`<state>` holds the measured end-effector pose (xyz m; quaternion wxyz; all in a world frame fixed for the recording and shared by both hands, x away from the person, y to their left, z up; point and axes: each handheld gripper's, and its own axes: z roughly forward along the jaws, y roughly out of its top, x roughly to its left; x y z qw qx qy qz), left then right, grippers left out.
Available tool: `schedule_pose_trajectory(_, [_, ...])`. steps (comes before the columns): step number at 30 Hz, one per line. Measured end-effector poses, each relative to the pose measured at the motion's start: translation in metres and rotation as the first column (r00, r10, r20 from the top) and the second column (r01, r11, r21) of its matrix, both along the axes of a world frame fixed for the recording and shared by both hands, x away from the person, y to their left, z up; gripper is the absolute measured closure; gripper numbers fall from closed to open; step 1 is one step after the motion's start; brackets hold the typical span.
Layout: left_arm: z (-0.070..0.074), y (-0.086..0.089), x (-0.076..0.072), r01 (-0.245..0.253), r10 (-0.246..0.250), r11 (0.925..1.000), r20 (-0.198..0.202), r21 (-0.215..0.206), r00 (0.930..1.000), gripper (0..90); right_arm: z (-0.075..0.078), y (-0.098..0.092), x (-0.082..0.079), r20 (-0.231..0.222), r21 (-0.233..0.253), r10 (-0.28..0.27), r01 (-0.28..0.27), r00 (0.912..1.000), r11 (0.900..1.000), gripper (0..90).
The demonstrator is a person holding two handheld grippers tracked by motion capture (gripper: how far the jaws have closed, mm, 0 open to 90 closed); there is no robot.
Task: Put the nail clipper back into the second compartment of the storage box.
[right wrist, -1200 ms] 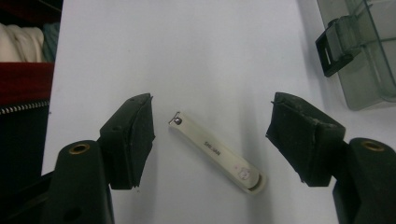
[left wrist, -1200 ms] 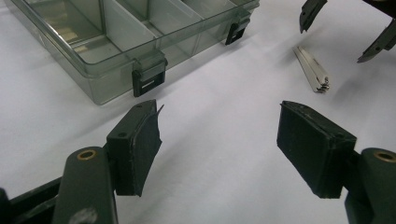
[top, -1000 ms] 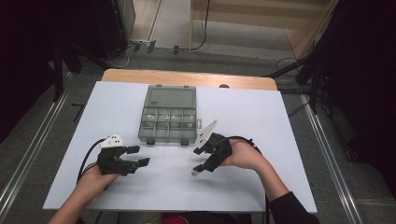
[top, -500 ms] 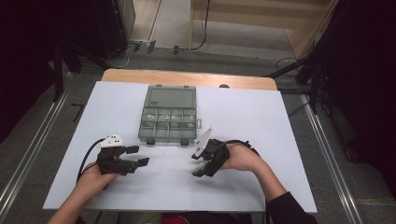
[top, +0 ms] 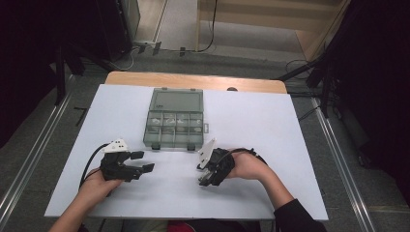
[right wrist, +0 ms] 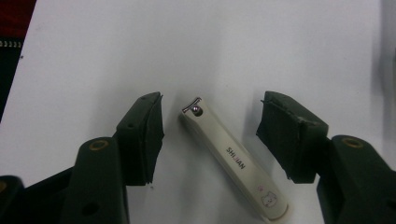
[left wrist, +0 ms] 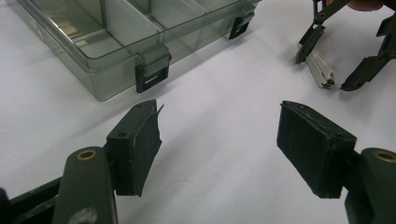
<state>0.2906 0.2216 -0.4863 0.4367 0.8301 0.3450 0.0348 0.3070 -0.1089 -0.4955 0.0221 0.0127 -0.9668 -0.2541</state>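
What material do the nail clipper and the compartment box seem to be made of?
The nail clipper looks like white glossy plastic or enamel over metal: a shiny steel pin and blade edge show at its tip. The compartment box seems to be clear, smoke-tinted hard plastic: the dividers show through its walls, and the latches are darker and opaque.

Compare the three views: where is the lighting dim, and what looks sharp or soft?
High view: dark surroundings, evenly lit table. Right gripper view: nail clipper sharp, its lettering legible. Left gripper view: near pads slightly soft, clear box crisp.
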Motion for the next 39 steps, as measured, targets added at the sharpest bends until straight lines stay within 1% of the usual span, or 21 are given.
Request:
schedule_pose_trajectory(2, [0.0, 0.0005, 0.0004, 0.001, -0.001, 1.0, -0.001, 0.0, 1.0, 29.3, -0.0005, -0.0003, -0.0015, 0.011, 0.003, -0.005, 0.005, 0.9999, 1.0, 42.5])
schedule_pose_trajectory(4, [0.0001, 0.0005, 0.0004, 0.0, 0.0, 1.0, 0.0, -0.001, 1.0, 29.4, -0.0014, -0.0007, -0.0029, 0.031, 0.007, 0.007, -0.008, 0.9995, 1.0, 43.4])
schedule_pose_trajectory(5, [0.0001, 0.0005, 0.0004, 0.001, -0.001, 1.0, 0.0, -0.001, 1.0, 29.4, -0.0015, -0.0012, -0.0041, 0.038, 0.008, 0.004, -0.004, 0.9993, 1.0, 43.6])
schedule_pose_trajectory(8, [0.0004, 0.0004, -0.0002, -0.002, 0.002, 1.0, 0.001, -0.001, 1.0, 29.4, -0.0026, -0.0027, -0.005, 0.044, 0.024, 0.006, -0.007, 0.999, 1.0, 45.0])
schedule_pose_trajectory(12, [0.0004, 0.0006, 0.0, -0.001, 0.001, 1.0, 0.0, 0.0, 1.0, 29.4, -0.0023, -0.0039, -0.0069, 0.044, 0.023, 0.001, -0.002, 0.999, 1.0, 48.5])
schedule_pose_trajectory(16, [0.0, 0.0002, 0.0001, -0.001, 0.001, 1.0, 0.001, -0.001, 1.0, 29.4, -0.0026, -0.0046, -0.0062, 0.039, 0.029, 0.012, -0.013, 0.9992, 0.999, 51.2])
schedule_pose_trajectory(18, [0.0001, -0.0001, -0.0001, -0.002, 0.002, 1.0, 0.0, 0.0, 1.0, 29.4, -0.0018, -0.0048, -0.0055, 0.039, 0.023, 0.006, -0.007, 0.9992, 1.0, 53.0])
schedule_pose_trajectory(22, [0.0, -0.0001, 0.0, -0.001, 0.001, 1.0, -0.001, 0.001, 1.0, 29.3, -0.0004, -0.003, -0.006, 0.049, 0.01, 0.018, -0.018, 0.9986, 1.0, 57.7])
schedule_pose_trajectory(24, [-0.0001, -0.0002, 0.0, -0.001, 0.001, 1.0, -0.001, 0.001, 1.0, 29.3, -0.0002, -0.0029, -0.0065, 0.046, 0.006, 0.03, -0.03, 0.9985, 1.0, 60.6])
schedule_pose_trajectory(32, [-0.0002, -0.0004, -0.0001, 0.0, 0.0, 1.0, -0.001, 0.003, 1.0, 29.4, -0.0007, -0.0036, -0.0053, 0.037, 0.016, 0.046, -0.047, 0.9982, 0.999, 66.8])
schedule_pose_trajectory(34, [-0.0002, -0.0006, -0.0001, 0.0, 0.0, 1.0, -0.002, 0.004, 1.0, 29.4, -0.0008, -0.0044, -0.0053, 0.026, 0.018, 0.031, -0.031, 0.9992, 0.999, 68.7])
schedule_pose_trajectory(36, [-0.0002, -0.0006, -0.0001, 0.001, -0.001, 1.0, -0.001, 0.003, 1.0, 29.4, -0.001, -0.0048, -0.0044, 0.019, 0.022, 0.035, -0.035, 0.9992, 0.999, 71.1])
schedule_pose_trajectory(37, [-0.0001, -0.0006, -0.0002, -0.001, 0.001, 1.0, 0.0, 0.002, 1.0, 29.3, -0.0009, -0.0049, -0.0042, 0.02, 0.022, 0.026, -0.027, 0.9995, 0.999, 72.4])
schedule_pose_trajectory(39, [-0.0001, -0.0003, -0.0001, 0.0, 0.0, 1.0, 0.0, 0.003, 1.0, 29.4, -0.0008, -0.0049, -0.0039, 0.022, 0.021, 0.025, -0.026, 0.9994, 0.999, 74.5])
